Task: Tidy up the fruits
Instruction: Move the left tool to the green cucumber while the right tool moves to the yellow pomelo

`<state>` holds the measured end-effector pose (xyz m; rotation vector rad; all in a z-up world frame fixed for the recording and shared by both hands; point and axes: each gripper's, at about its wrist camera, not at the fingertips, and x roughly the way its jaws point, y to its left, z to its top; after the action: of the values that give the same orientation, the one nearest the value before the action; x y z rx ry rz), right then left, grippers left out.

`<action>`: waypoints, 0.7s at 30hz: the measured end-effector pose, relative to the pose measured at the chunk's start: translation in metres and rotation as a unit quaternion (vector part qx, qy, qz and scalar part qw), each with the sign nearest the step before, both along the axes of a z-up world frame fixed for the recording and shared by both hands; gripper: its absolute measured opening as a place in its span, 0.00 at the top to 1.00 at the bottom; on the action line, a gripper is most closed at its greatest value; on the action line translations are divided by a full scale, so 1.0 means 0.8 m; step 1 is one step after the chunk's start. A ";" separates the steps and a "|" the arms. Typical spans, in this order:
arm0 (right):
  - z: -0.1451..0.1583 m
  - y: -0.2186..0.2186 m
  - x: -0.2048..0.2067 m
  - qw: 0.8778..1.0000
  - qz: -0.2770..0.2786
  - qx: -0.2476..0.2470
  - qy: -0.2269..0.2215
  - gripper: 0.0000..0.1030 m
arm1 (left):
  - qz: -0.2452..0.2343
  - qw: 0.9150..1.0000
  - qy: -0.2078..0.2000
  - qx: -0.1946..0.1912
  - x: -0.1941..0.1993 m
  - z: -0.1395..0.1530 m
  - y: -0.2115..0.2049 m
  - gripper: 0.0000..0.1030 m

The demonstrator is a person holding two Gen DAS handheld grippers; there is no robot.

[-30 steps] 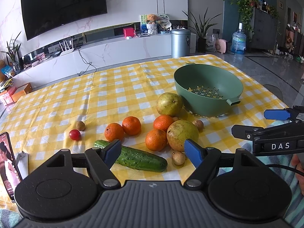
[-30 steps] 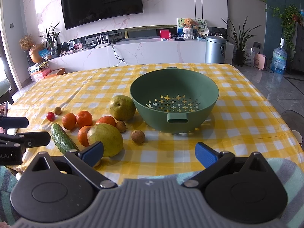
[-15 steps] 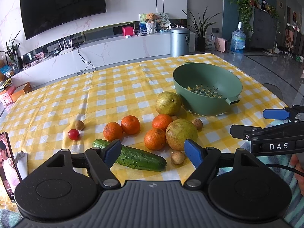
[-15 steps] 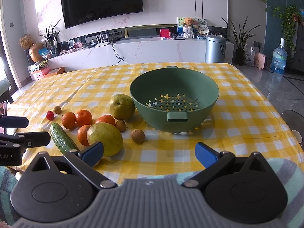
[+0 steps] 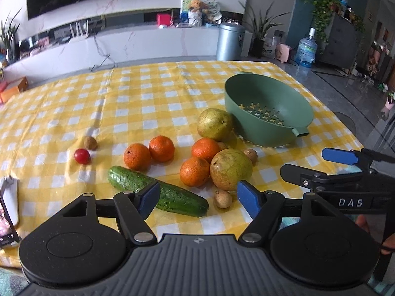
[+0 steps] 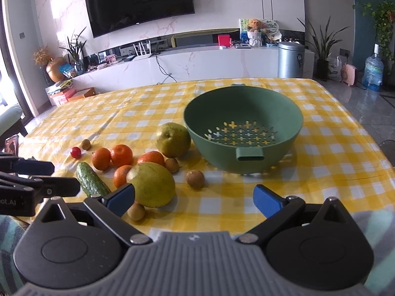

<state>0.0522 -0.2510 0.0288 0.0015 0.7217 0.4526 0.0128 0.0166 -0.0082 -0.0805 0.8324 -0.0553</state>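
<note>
the left gripper (image 5: 197, 196) hangs above the near edge of the bench (image 5: 74, 108), its fingers (image 5: 148, 196) closing with nothing between them; the cucumber (image 5: 158, 191) and a small brown fruit (image 5: 222, 199) lie just beyond the tips. the right gripper (image 6: 195, 198) hangs beside it, fingers (image 6: 267, 201) spread wide and holding nothing, well short of the green colander (image 6: 243, 133).

the fruits all lie loose on the checked cloth, left of the colander, which is empty. likely trouble: the round pieces touch one another in a tight clump, so fingers coming down on 1 orange could knock its neighbour rolling toward the bench edge. the big pears look wide for the fingers and could squirt out of a shallow grip. the cucumber is no fruit and could be swept in by mistake.

near to far, the count: 1 cucumber; 4 oranges (image 5: 195, 172); 2 large yellow-green pears, 1 near (image 5: 230, 169), 1 against the colander (image 5: 214, 124); 1 red cherry-like fruit (image 5: 82, 156); 5 small brown fruits, 1 half hidden behind the oranges; 1 colander. a phone (image 5: 7, 222) stands at the far left.
</note>
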 end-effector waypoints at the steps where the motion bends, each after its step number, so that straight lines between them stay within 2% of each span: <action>1: -0.001 0.004 0.002 1.000 0.004 0.001 -0.002 0.05 | 0.007 1.000 0.006 -0.005 0.003 -0.001 0.003 0.23; 3: -0.005 0.018 0.007 1.000 0.019 -0.008 -0.002 0.07 | 0.034 0.999 0.018 -0.005 0.010 -0.003 0.009 0.23; 4: -0.007 0.025 0.010 0.999 0.029 -0.014 -0.001 0.13 | 0.045 0.999 0.023 -0.001 0.014 -0.004 0.011 0.23; 6: -0.012 0.038 0.017 0.999 0.048 -0.021 0.007 0.18 | 0.067 0.997 0.037 0.005 0.022 -0.008 0.015 0.23; 12: -0.021 0.076 0.025 0.994 0.091 -0.061 -0.015 0.22 | 0.112 0.990 0.079 -0.041 0.035 -0.023 0.037 0.23; 14: -0.024 0.084 0.026 0.992 0.103 -0.067 -0.019 0.26 | 0.126 0.987 0.085 -0.055 0.039 -0.028 0.045 0.23; 18: -0.032 0.094 0.030 0.990 0.113 -0.080 -0.020 0.32 | 0.153 0.981 0.098 -0.067 0.045 -0.038 0.052 0.23; 21: -0.035 0.094 0.033 0.990 0.111 -0.081 -0.016 0.32 | 0.164 0.977 0.108 -0.079 0.048 -0.044 0.056 0.23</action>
<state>0.0783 -0.1756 0.0005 -0.2405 0.7285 0.6050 0.0514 0.0613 -0.0437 -0.3779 1.0221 0.2025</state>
